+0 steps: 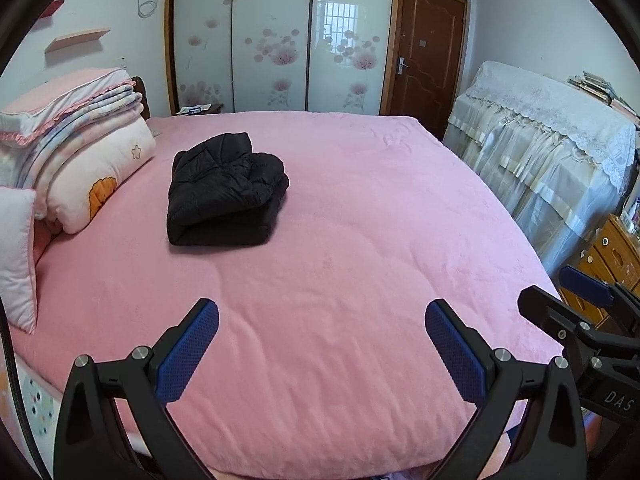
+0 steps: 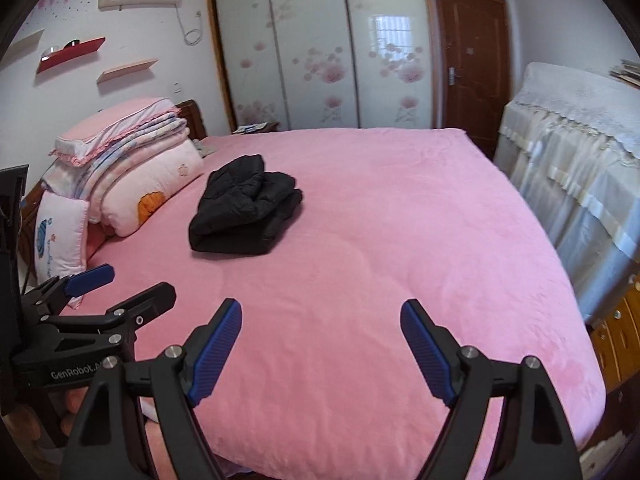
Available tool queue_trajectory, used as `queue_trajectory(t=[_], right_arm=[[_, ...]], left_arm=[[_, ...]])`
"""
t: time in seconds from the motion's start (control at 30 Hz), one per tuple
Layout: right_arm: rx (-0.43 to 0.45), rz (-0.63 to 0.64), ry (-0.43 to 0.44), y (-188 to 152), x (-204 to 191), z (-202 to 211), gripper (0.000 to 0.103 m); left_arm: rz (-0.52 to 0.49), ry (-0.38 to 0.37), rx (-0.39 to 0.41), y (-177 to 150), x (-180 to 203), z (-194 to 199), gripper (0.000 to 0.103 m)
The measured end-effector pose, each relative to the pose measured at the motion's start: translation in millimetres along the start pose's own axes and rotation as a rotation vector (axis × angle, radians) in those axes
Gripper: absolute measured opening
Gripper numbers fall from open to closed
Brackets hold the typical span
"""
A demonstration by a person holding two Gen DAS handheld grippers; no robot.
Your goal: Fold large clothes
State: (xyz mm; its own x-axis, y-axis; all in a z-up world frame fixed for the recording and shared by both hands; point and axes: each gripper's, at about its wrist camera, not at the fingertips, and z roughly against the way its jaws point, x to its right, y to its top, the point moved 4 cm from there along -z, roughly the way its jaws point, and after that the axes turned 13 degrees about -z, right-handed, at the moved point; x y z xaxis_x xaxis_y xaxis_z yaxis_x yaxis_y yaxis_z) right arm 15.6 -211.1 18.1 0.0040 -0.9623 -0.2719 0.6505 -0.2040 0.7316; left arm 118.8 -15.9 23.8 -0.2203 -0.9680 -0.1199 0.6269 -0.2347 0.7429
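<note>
While both tongs point(image 1: 322, 344) point(image 2: 321, 344) gape empty, folded black jacket point(image 1: 226, 190) lying crosswise, hood toward wardrobe point(image 1: 280, 32)

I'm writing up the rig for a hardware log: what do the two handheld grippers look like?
Both match: the left gripper and right gripper have matte black angular frames with silver round pivot bolts. Each finger carries a flat blue pad with a textured surface. White lettering shows on the bodies: "GenRobot.A" on the left one, "DAS" on the right one. No sleeves or hands show.
</note>
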Motion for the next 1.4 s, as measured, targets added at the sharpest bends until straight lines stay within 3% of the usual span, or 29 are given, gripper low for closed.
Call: queue_trajectory(t=[0.3, 0.57, 1.4], right_arm=[[0.056, -0.026, 0.0, -24.0, 11.1, 23.5, 0.082], [0.051, -0.013, -0.019, -35.0, 14.1, 22.5, 0.082], [0.037, -0.019, -0.078, -38.0, 26.6, 4.1, 0.082]], left_arm=[[0.056, 0.019, -0.014, -24.4, 18.1, 17.3, 0.103], [0.072, 0.062, -0.045, -41.3, 23.2, 18.5, 0.102], [0.057, 0.117, -0.071, -42.5, 29.7, 11.0, 0.102]])
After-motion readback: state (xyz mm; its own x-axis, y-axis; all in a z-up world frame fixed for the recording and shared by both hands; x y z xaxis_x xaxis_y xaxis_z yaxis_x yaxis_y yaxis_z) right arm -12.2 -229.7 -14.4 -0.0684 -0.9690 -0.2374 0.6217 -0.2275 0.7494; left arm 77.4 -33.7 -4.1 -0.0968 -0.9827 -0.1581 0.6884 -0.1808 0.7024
